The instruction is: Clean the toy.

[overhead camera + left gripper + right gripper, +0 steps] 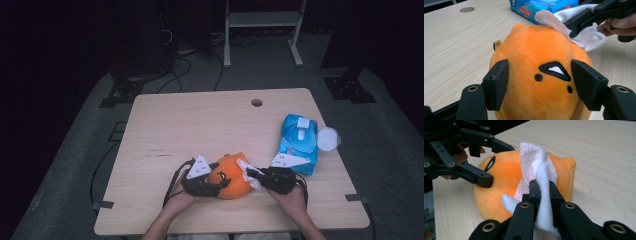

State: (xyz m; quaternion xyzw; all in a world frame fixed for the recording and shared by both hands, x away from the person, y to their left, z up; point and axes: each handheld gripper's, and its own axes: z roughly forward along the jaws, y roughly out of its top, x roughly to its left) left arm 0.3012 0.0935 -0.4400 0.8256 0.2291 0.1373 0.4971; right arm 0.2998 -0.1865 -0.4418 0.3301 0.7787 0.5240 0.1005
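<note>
An orange plush toy (232, 180) with a stitched face lies near the table's front edge. My left gripper (221, 179) is shut on the plush (534, 47), one jaw pressing each side of the face. My right gripper (253, 175) is shut on a white wet wipe (532, 157) and holds it against the top of the plush (501, 180). In the left gripper view the wipe (586, 37) drapes over the toy's far side under the right gripper (575, 25). The left gripper (495, 163) clamps the toy in the right gripper view.
A blue pack of wet wipes (299, 141) lies at the right, with its white round lid (328, 139) flipped open over the table's edge. The wooden table (200, 125) has a cable hole (256, 102) at the back. Dark floor and stands surround it.
</note>
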